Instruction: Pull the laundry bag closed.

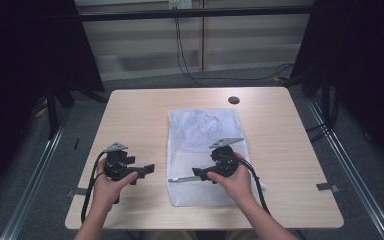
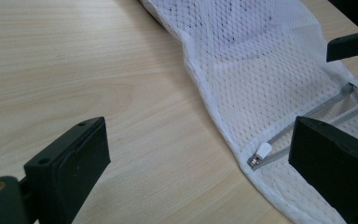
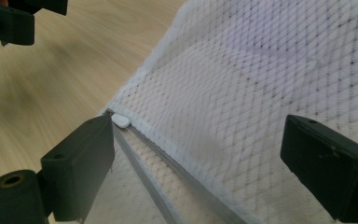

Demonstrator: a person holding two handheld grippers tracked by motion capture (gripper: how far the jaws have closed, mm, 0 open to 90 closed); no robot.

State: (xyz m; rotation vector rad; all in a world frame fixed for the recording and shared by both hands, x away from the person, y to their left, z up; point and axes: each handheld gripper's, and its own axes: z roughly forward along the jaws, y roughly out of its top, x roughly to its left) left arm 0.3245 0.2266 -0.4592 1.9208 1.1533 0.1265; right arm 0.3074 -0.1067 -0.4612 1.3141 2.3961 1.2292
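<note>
A white mesh zip bag lies flat on the middle of the wooden table, with white cloth inside its far half. Its grey zipper runs across the near end, and the small white pull sits at the bag's left edge. My left gripper is open over bare wood just left of the bag, pointing right toward the pull. My right gripper is open low over the bag, pointing left along the zipper, with the pull beside its left jaw.
A round black cable hole sits near the table's far edge. Black curtains stand at both sides, and cables run across the floor behind. Bare wood stretches left and right of the bag.
</note>
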